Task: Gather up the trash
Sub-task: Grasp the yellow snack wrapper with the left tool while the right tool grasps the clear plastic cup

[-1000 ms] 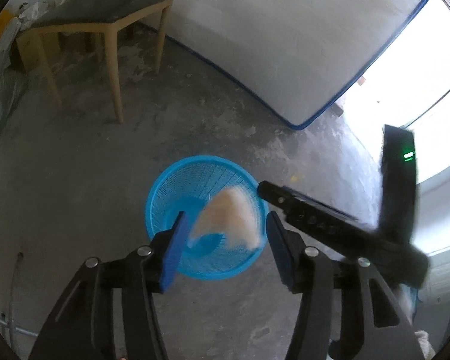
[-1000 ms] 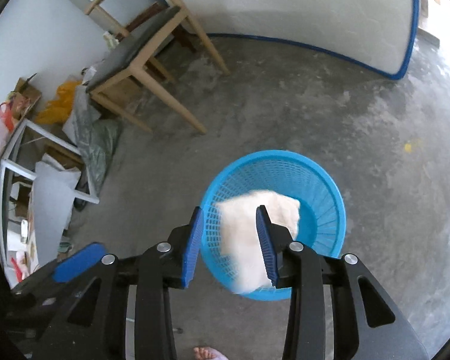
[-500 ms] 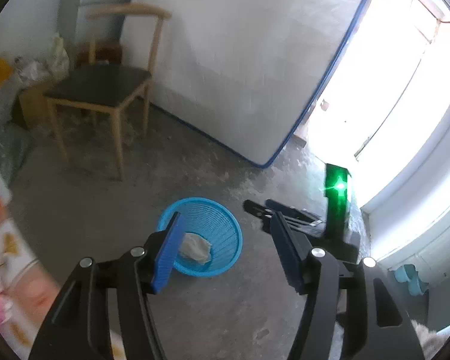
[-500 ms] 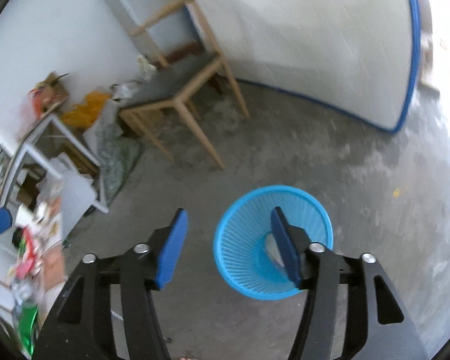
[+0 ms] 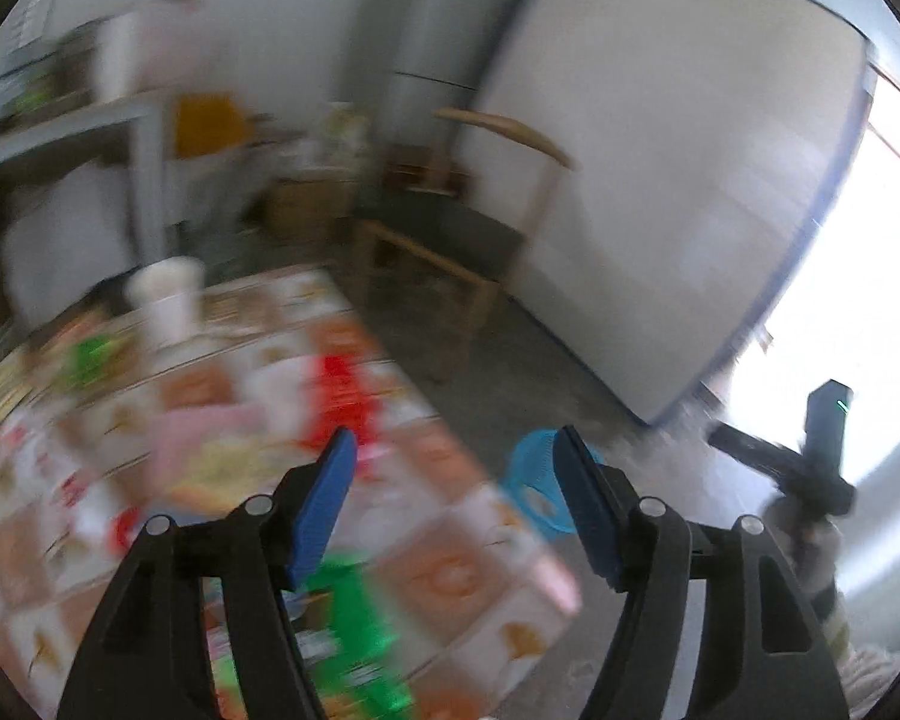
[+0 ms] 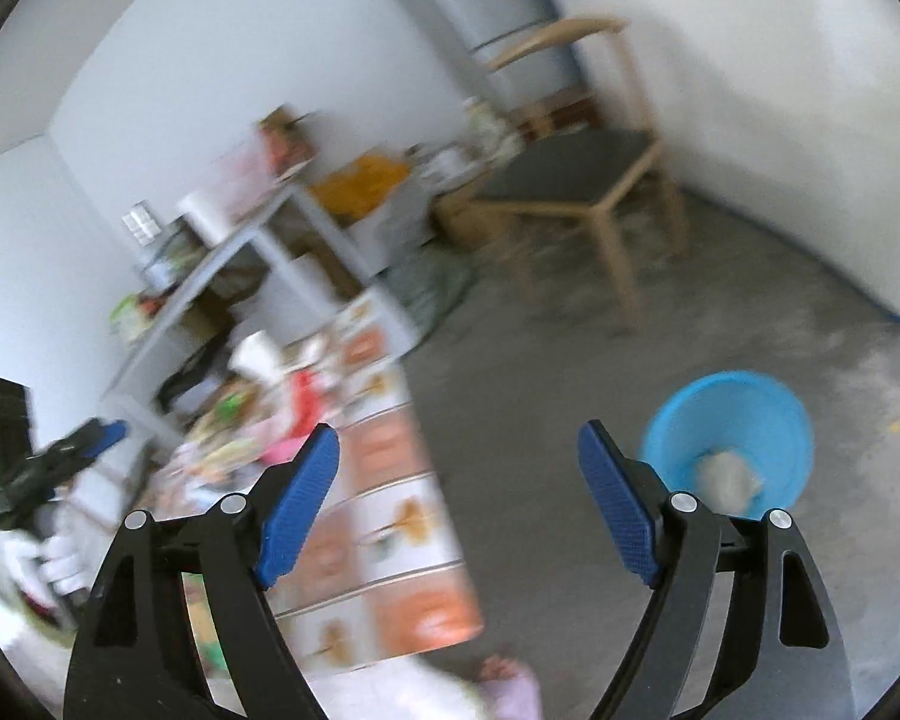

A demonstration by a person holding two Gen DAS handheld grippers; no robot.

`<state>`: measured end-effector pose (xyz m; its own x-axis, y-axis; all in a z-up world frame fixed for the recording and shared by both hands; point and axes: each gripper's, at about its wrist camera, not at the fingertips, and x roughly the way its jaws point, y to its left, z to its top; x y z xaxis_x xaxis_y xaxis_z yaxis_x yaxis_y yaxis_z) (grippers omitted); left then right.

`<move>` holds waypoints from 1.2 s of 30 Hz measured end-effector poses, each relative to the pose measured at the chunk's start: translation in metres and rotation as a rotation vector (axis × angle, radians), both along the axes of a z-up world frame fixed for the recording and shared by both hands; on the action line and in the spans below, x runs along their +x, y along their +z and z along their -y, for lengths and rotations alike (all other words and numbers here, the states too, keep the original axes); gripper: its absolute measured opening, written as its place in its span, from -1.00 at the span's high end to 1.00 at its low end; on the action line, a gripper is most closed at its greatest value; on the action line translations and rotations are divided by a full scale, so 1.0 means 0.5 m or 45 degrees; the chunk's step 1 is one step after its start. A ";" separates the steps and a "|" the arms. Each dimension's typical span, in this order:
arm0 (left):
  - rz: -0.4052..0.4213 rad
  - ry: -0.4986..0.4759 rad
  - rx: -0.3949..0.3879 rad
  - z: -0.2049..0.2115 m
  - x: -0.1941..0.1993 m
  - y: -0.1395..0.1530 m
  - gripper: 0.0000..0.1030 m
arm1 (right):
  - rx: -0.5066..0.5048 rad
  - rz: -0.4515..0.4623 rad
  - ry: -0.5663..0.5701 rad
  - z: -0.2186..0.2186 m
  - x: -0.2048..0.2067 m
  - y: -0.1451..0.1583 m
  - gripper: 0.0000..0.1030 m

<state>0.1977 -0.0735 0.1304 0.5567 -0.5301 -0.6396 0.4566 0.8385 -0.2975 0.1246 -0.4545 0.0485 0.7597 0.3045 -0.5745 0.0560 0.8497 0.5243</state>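
The blue mesh basket (image 6: 729, 438) stands on the concrete floor with pale crumpled paper (image 6: 726, 477) lying in it. It also shows small beyond the table corner as the basket (image 5: 540, 492). My left gripper (image 5: 453, 450) hangs over the table's edge, jaws opening, nothing between them. My right gripper (image 6: 457, 450) is raised left of the basket, jaws opening wide and empty. Blurred litter lies on the patterned tablecloth (image 5: 450, 576): a red wrapper (image 5: 342, 396), a green wrapper (image 5: 354, 618) and a white cup (image 5: 165, 300).
A wooden chair (image 6: 570, 186) stands by the wall, next to a white mattress with blue edging (image 5: 660, 210). A cluttered grey shelf unit (image 6: 228, 264) is behind the table. A foot (image 6: 498, 669) shows at the bottom. Both views are motion-blurred.
Both grippers let their paper fall into the basket, then rose and swung left toward the table. The basket has shrunk and slid right in both views. Both jaws stand wider.
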 end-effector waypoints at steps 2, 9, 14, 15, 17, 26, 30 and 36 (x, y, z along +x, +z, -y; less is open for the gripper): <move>-0.078 0.093 -0.043 -0.084 0.008 -0.009 -0.28 | 0.069 -0.035 0.098 -0.044 0.018 0.001 -0.52; -0.393 0.288 -0.246 -0.235 0.075 -0.095 -0.27 | 0.394 -0.224 0.332 -0.191 0.099 -0.042 -0.51; -0.569 0.315 -0.322 -0.253 0.154 -0.161 -0.23 | 0.653 -0.454 0.370 -0.274 0.170 -0.121 -0.48; -0.580 0.310 -0.313 -0.251 0.166 -0.169 -0.22 | 0.685 -0.486 0.367 -0.280 0.178 -0.130 -0.46; -0.613 0.288 -0.294 -0.240 0.192 -0.188 -0.15 | 0.739 -0.564 0.353 -0.297 0.210 -0.156 -0.34; -0.735 0.208 -0.186 -0.207 0.260 -0.257 0.17 | 0.764 -0.846 0.330 -0.314 0.313 -0.224 -0.11; -0.741 0.186 -0.165 -0.198 0.263 -0.268 0.35 | 0.779 -0.934 0.354 -0.315 0.323 -0.243 -0.02; -0.715 0.165 -0.169 -0.200 0.255 -0.267 0.60 | 0.793 -1.000 0.389 -0.312 0.320 -0.259 0.30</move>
<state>0.3251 0.0262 -0.0029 0.2171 -0.5763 -0.7879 0.0952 0.8158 -0.5705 0.2846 -0.2983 -0.0810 0.0819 0.8319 -0.5488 0.3990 0.4772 0.7830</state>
